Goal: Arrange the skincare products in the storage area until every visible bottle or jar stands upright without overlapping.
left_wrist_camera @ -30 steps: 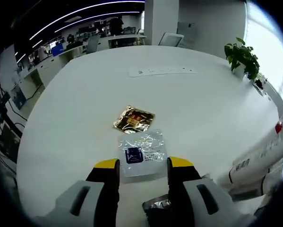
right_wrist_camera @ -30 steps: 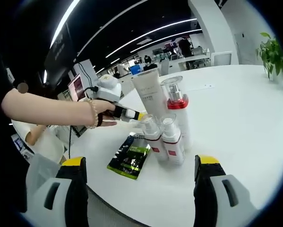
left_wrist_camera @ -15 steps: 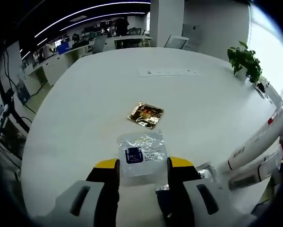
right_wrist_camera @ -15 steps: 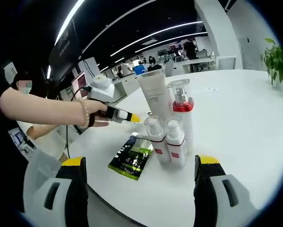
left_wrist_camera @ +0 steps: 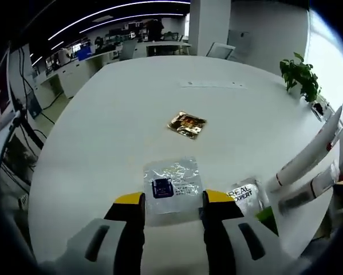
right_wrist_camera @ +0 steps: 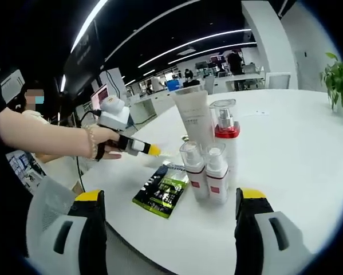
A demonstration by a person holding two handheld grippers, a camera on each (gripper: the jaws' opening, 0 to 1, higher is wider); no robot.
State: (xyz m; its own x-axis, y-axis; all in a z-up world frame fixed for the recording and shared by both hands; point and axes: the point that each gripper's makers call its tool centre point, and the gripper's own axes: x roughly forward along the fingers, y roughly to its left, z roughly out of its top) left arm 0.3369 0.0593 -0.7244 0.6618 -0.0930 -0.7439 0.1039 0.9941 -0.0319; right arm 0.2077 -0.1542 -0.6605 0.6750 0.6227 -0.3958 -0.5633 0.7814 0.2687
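- In the left gripper view, the left claw (left_wrist_camera: 171, 200) holds a clear plastic sachet with a dark blue label (left_wrist_camera: 171, 184) pinched between its yellow-tipped jaws, above the round white counter (left_wrist_camera: 119, 120).
- A crinkled gold foil sachet (left_wrist_camera: 186, 124) lies flat further out on the counter, well apart from the clear one.
- A silver sachet printed "REAL EXPERT" (left_wrist_camera: 244, 194) lies just beside the claw on the right of that view, next to a green-edged packet and white tubes at the edge of the view.
- In the right gripper view, the right claw (right_wrist_camera: 170, 209) stands wide open and empty, facing a tight cluster of upright skincare products.
- A tall white tube (right_wrist_camera: 194, 116) and a clear pump bottle with a red collar (right_wrist_camera: 225, 130) stand behind two small white pump bottles with red labels (right_wrist_camera: 205, 172), all close together.
- A dark green and black sachet (right_wrist_camera: 161, 191) lies flat just beside the small bottles.
- A person's hand (right_wrist_camera: 102, 143) carries the left claw in beyond it.
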